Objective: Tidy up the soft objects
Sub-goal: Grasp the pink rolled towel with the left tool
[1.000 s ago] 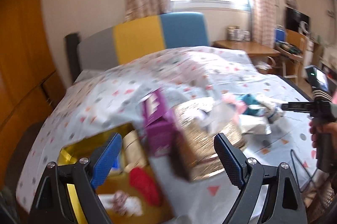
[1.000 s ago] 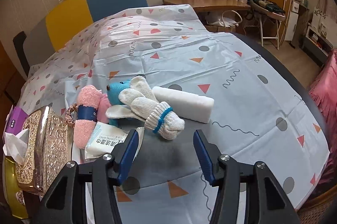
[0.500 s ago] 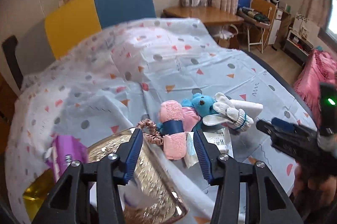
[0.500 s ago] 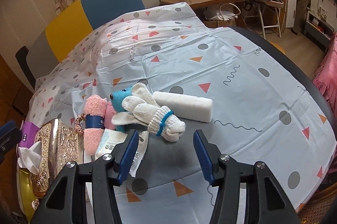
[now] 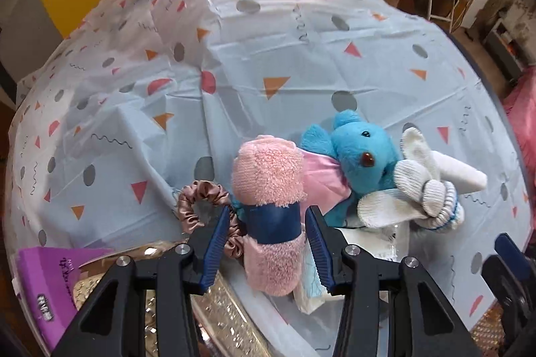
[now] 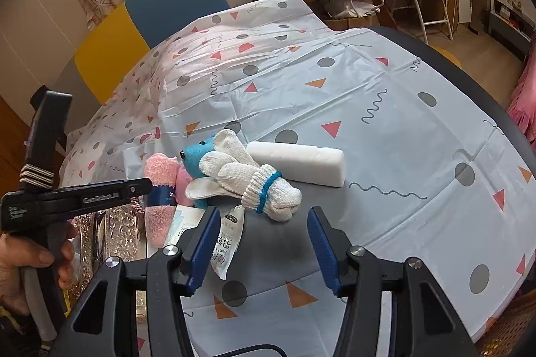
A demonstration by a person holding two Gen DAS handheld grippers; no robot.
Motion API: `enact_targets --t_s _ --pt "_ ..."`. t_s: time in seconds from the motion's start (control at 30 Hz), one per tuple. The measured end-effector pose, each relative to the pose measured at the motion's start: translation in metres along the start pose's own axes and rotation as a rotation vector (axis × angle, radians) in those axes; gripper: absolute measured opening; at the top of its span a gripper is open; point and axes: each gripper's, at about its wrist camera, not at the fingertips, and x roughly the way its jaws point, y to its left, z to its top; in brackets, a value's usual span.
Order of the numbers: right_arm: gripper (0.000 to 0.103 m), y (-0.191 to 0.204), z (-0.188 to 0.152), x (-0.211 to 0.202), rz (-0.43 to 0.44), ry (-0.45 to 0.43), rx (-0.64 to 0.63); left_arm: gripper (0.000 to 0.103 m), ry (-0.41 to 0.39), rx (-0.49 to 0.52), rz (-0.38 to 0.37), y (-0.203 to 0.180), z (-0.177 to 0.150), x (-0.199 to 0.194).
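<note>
The left wrist camera looks steeply down along its blue-padded left gripper [image 5: 266, 248], very near a rolled pink fleece towel with a navy band [image 5: 269, 186], which fills the lower centre between the fingers. A fuzzy blue plush toy [image 5: 360, 156] sits at two o'clock from the towel, knitted white gloves [image 5: 423, 189] further right.

The right wrist camera sits further back, tilted down less, facing across the pale blue patterned tablecloth [image 6: 385, 109] toward the window wall. Both views share the same pile: towel [image 6: 160, 186], plush [image 6: 194, 156], gloves [image 6: 264, 186]. It also catches the left gripper's black body [image 6: 83, 197] at nine o'clock.
</note>
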Motion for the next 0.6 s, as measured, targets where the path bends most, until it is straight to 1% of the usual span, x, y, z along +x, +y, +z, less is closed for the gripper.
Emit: enact_targets --t_s 0.13,0.23,0.27,0.37,0.4,0.43,0.47,0.57,0.6 --pt "0.055 -0.001 0.001 0.000 0.009 0.005 0.006 0.048 0.051 -0.001 0.024 -0.004 0.006 0.018" --pt "0.055 -0.002 0.001 0.001 0.014 0.006 0.011 0.048 0.057 -0.008 0.031 -0.005 0.009 0.025" --pt "0.055 -0.002 0.001 0.001 0.011 0.006 0.012 0.048 0.064 -0.008 0.022 -0.006 0.010 0.028" --pt "0.055 -0.002 0.001 0.002 0.012 0.008 0.014 0.048 0.077 0.020 0.025 -0.013 0.006 0.037" --pt "0.055 -0.002 0.001 0.002 0.011 0.008 0.015 0.046 0.074 0.029 0.028 -0.014 0.003 0.039" --pt "0.055 -0.002 0.001 0.002 0.012 0.008 0.015 0.039 0.062 0.024 0.036 -0.014 0.001 0.039" --pt "0.055 -0.003 0.001 0.001 0.011 0.005 0.014 0.037 0.051 0.016 0.032 -0.013 -0.001 0.037" --pt "0.055 -0.003 0.001 0.001 0.005 -0.003 0.011 0.036 -0.004 -0.011 -0.032 -0.005 -0.007 0.020" --pt "0.055 -0.003 0.001 0.001 0.004 -0.005 0.011 0.036 -0.026 -0.022 -0.064 -0.002 -0.009 0.011"
